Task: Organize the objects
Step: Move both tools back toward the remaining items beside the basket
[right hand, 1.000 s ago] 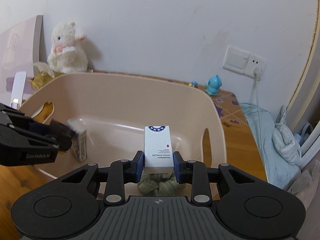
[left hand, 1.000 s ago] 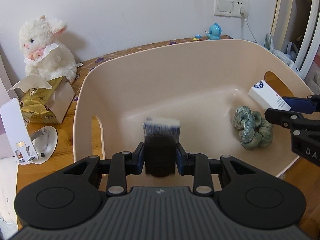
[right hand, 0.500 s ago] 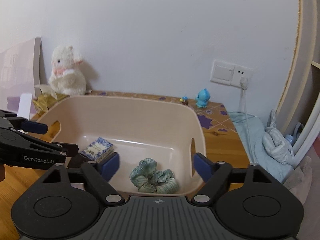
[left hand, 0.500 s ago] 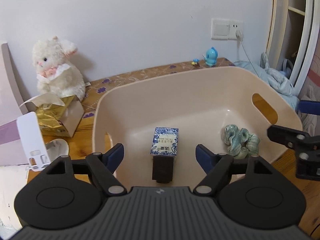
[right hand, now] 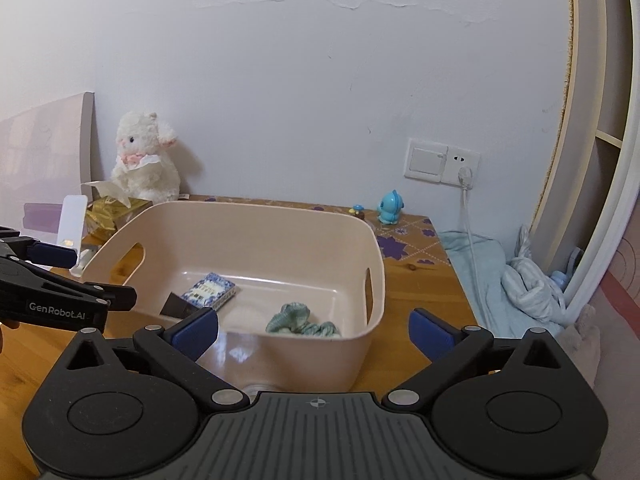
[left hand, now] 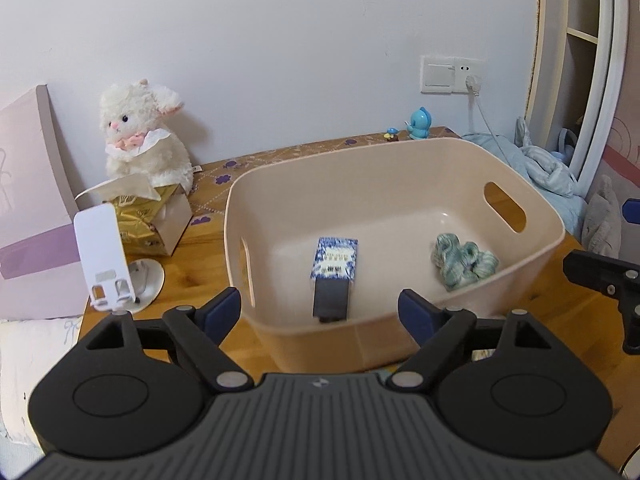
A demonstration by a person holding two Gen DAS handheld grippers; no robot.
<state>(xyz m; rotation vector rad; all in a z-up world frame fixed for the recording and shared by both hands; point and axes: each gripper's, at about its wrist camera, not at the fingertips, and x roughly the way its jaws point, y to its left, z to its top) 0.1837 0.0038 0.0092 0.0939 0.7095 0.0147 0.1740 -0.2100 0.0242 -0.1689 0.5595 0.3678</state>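
L gripper (left hand: 320,308) hovers at the near rim of the beige bin (left hand: 520,184) on the bench (left hand: 192,280), jaws wide, holding nothing. Blue-patterned box (left hand: 335,258) lies in the bin straight ahead between the jaws; its print is too small to read, and its dark near end is unclear. Green scrunchie (left hand: 464,266) sits ahead-right. R gripper (right hand: 314,330) hovers w/ jaws wide, also holding nothing; "GenRobot.AI" reads on L gripper's side. White box not visible in either view.
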